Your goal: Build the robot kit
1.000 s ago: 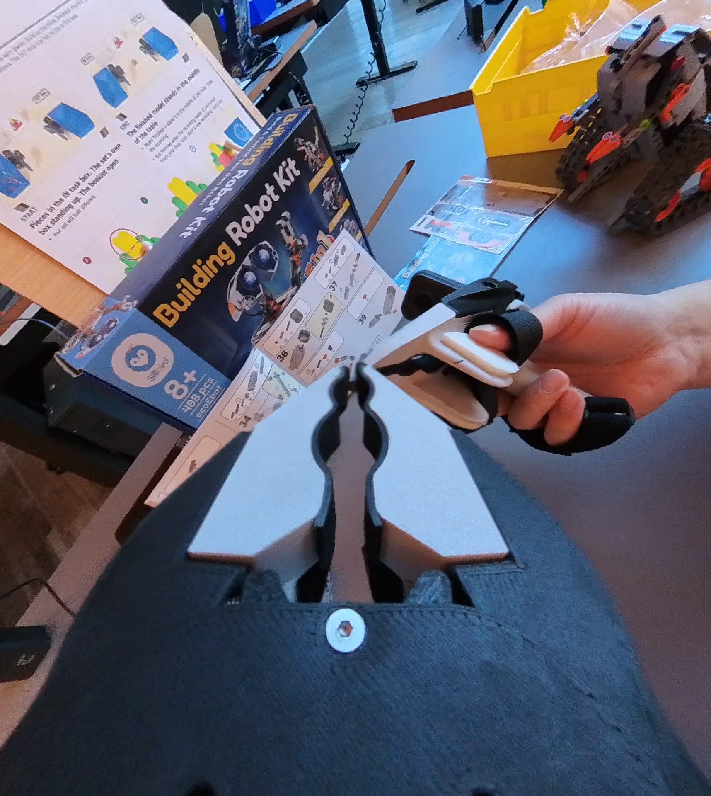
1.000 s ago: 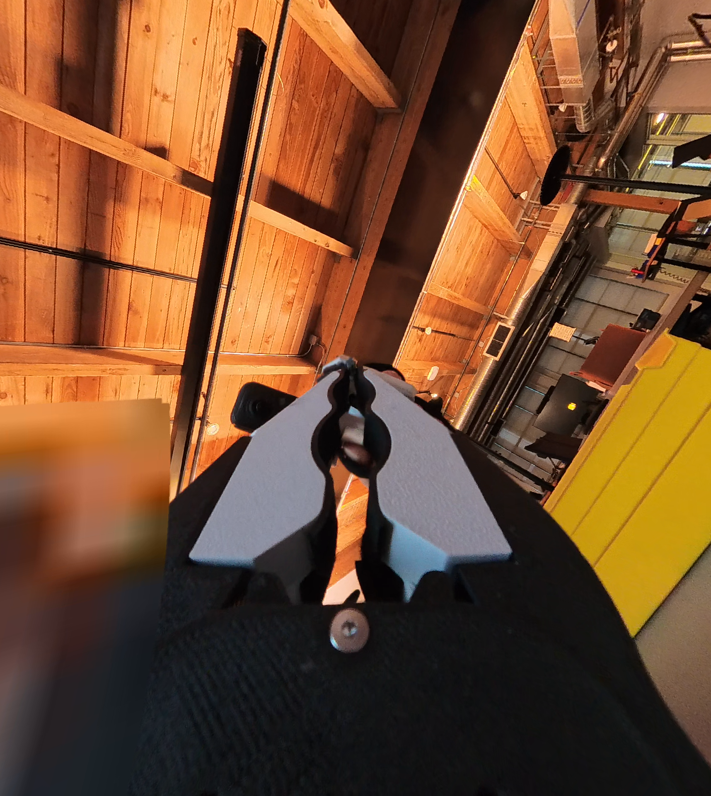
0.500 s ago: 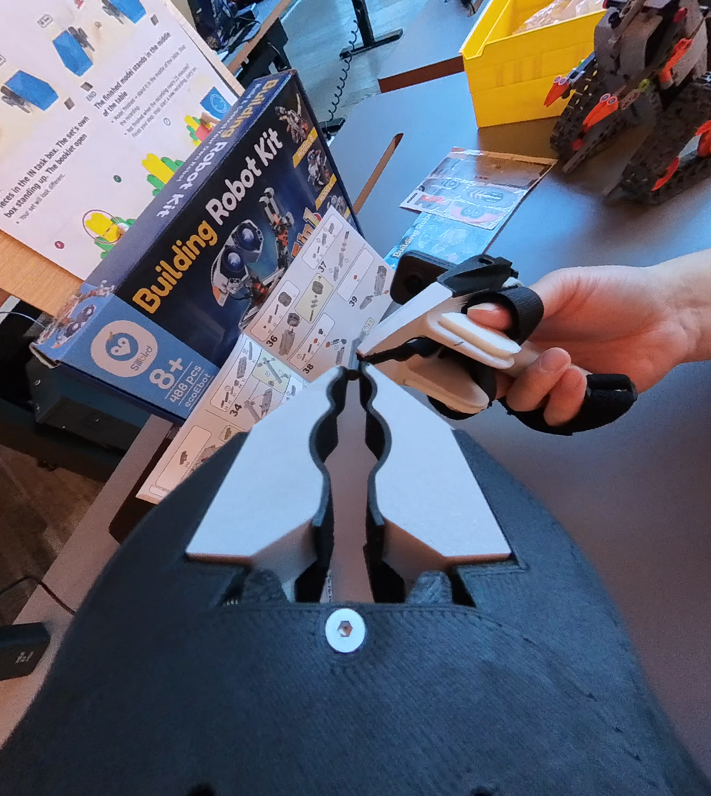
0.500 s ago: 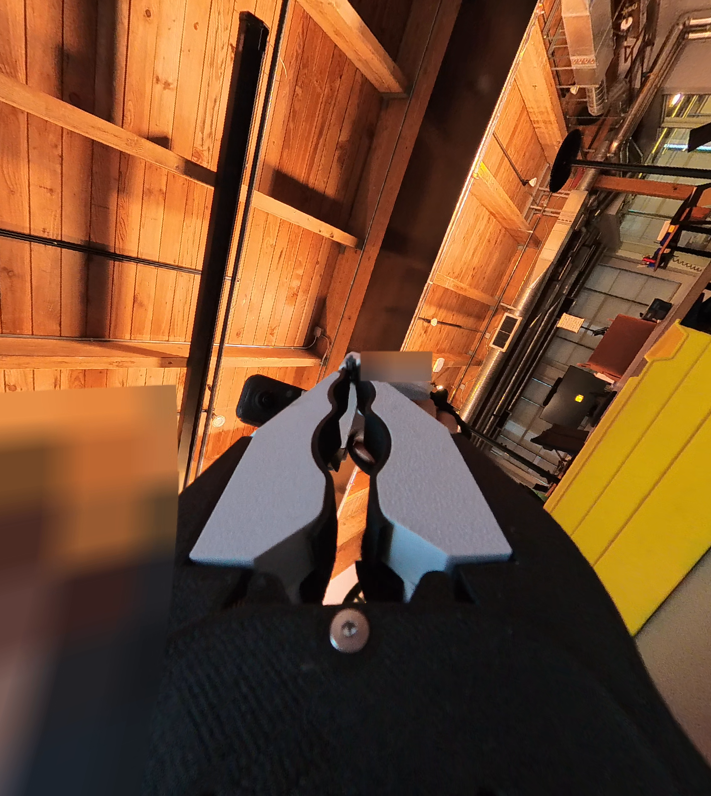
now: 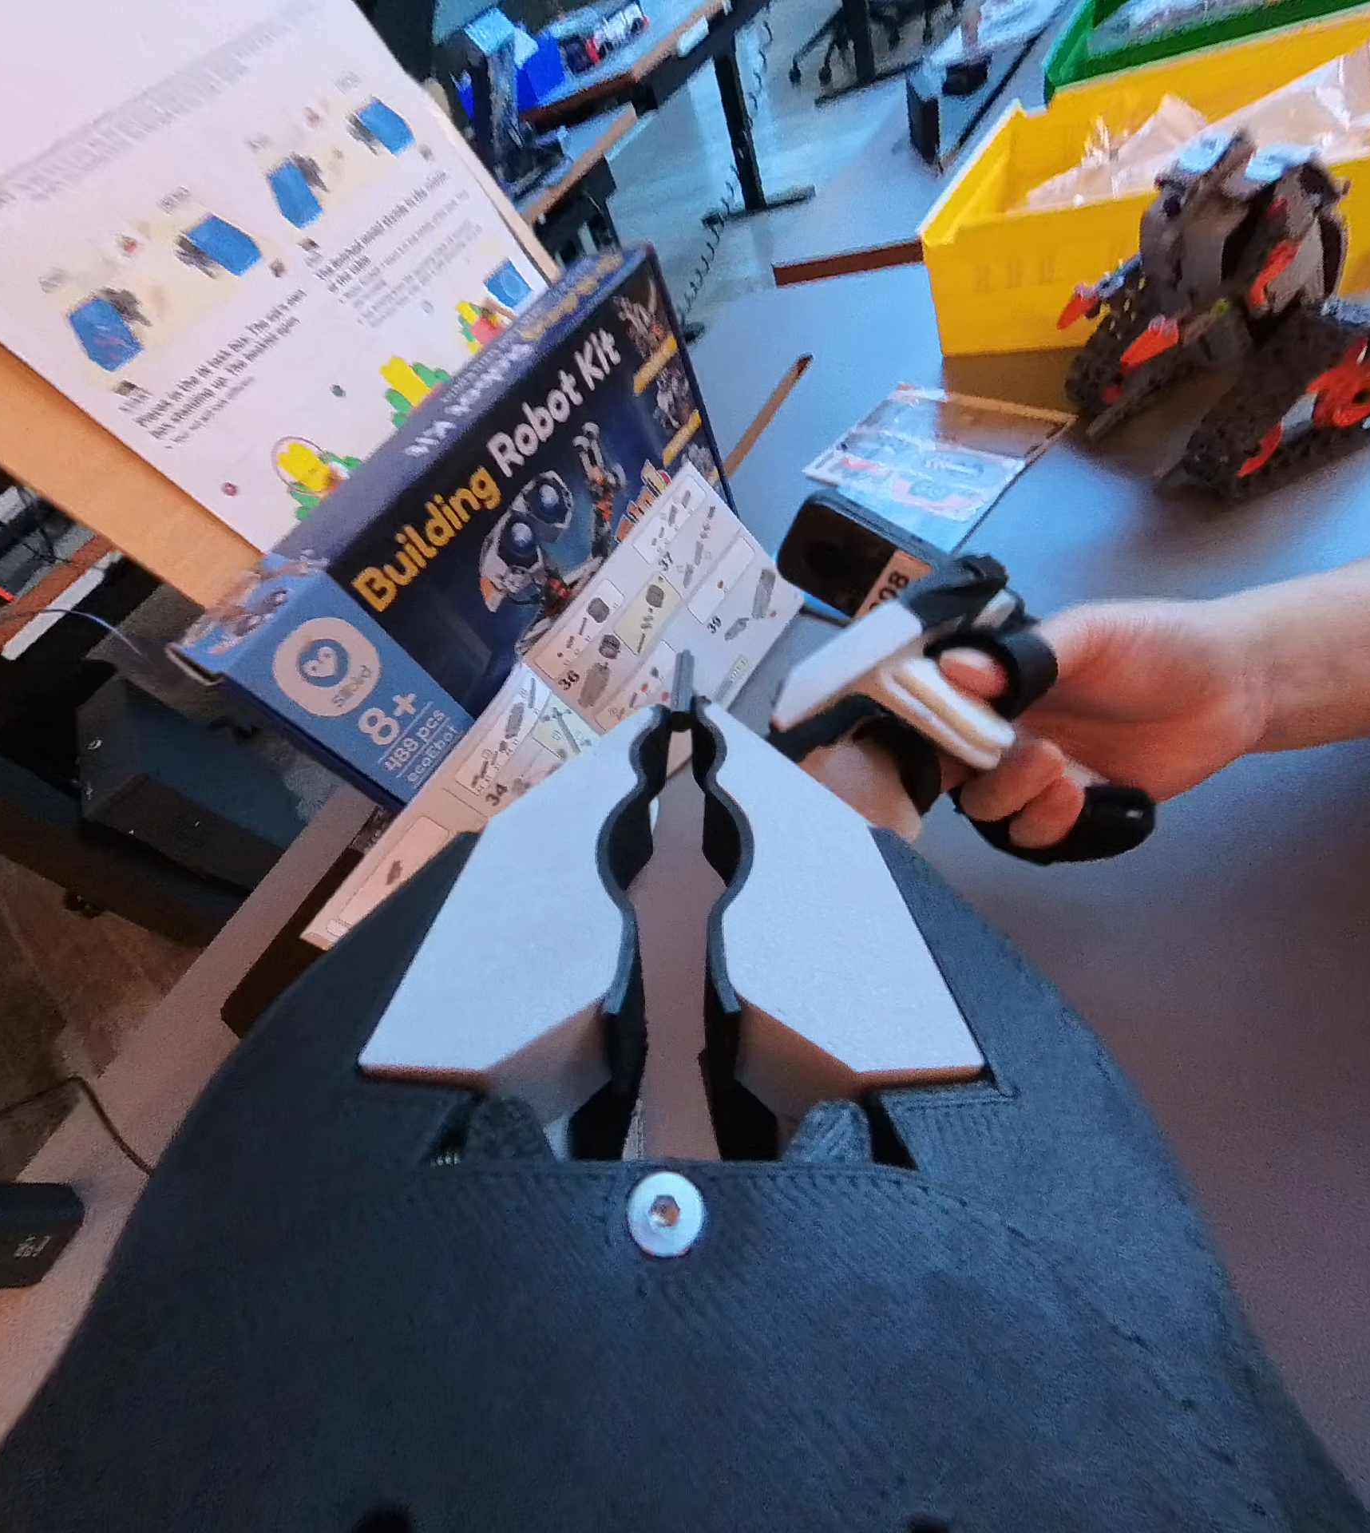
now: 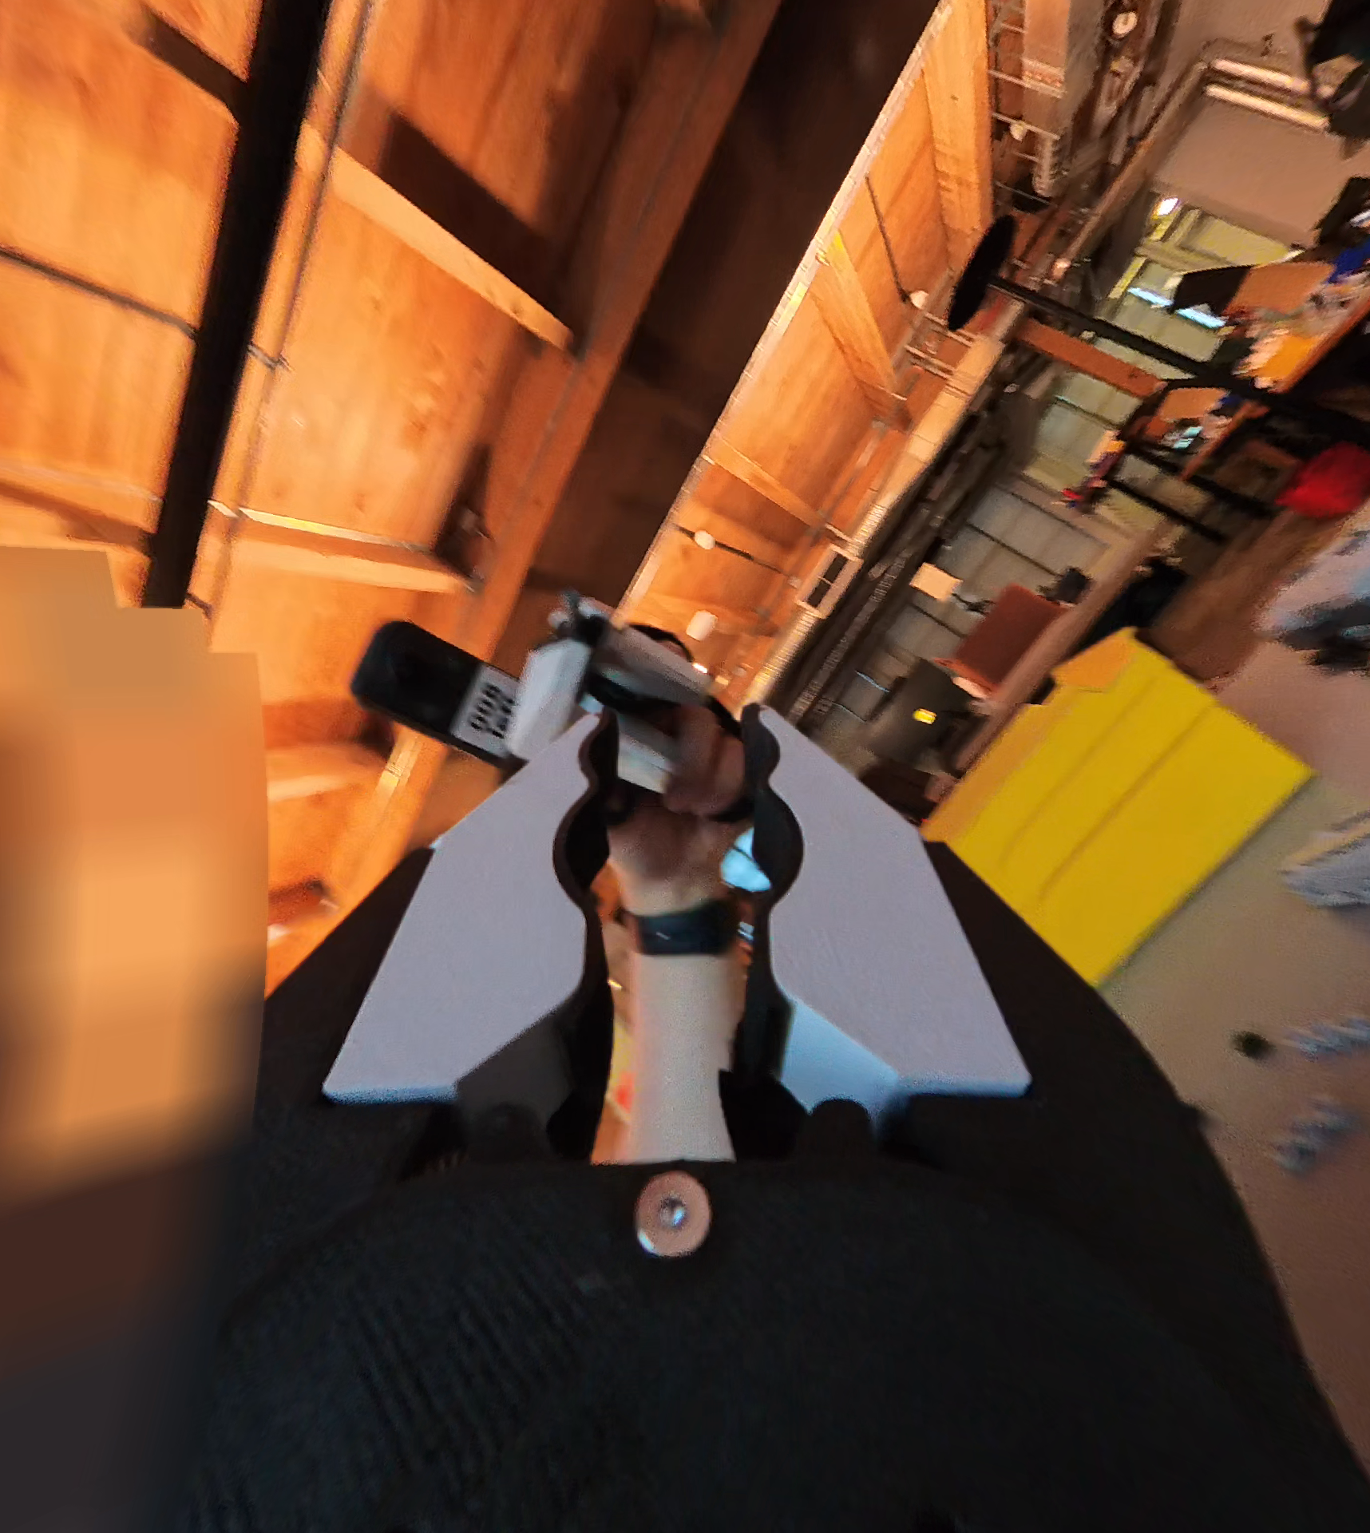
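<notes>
The grey table (image 5: 1163,954) is cut off on every side. Everything else is placed from the blue kit box (image 5: 458,514), which lies on the table's left edge and hangs partly over it.

Behind the box and to its left leans a large white instruction sheet (image 5: 167,207). Its print is smeared by blur and its top runs out of view. Far to the right of the box stands a yellow bin (image 5: 989,274), with crinkled clear bags inside that are hard to make out. In front of the bin is a black-and-red tracked model (image 5: 1246,332), also blurred. An open booklet (image 5: 648,614) leans against the box's right face, its lower pages hidden behind the left gripper (image 5: 686,709). Between the box and the model lies a flat printed packet (image 5: 922,464).

The left gripper is just in front of the box, over the booklet. Its tips are pressed together on a thin dark sliver (image 5: 680,674), which is too small to identify.

The right gripper (image 6: 677,717) is to the right of the box, held in a hand (image 5: 1121,705), with its fingers spread apart and nothing between them. Its own view is tilted and heavily blurred. Through the gap that view shows the other hand (image 6: 665,854) and a dark wristband (image 6: 682,933), and a mosaic patch hides the left side.
</notes>
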